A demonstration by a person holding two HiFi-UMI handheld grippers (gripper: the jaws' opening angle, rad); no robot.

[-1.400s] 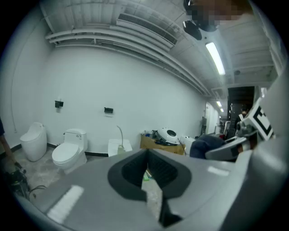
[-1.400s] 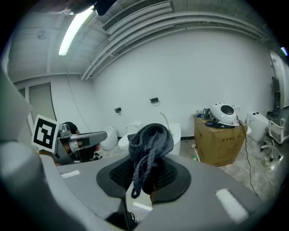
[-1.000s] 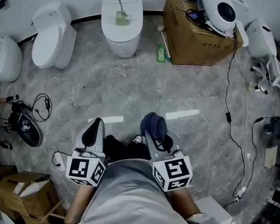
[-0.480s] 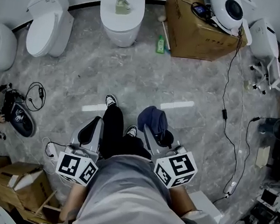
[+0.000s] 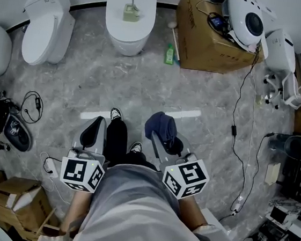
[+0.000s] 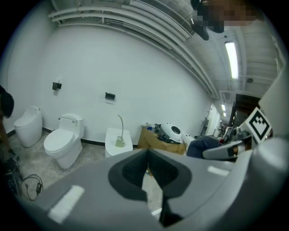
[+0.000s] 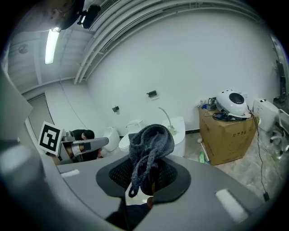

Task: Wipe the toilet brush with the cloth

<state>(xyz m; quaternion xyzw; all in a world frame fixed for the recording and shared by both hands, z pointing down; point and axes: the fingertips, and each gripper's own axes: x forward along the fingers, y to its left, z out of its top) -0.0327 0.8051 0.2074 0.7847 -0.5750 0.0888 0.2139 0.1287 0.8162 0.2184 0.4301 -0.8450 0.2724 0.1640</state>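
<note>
I'm on the approach. My right gripper (image 7: 143, 178) is clamped on the dark cloth (image 7: 151, 142); my left gripper (image 6: 145, 173) is closed and empty. The toilet brush (image 5: 130, 9) sits on the middle toilet (image 5: 128, 36), well ahead. Next, I reckon: reach that toilet and steady the brush.

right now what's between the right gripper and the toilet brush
Only bare grey floor, seen in the head view: nothing lies between the right gripper holding the cloth and the toilet bearing the toilet brush.
</note>
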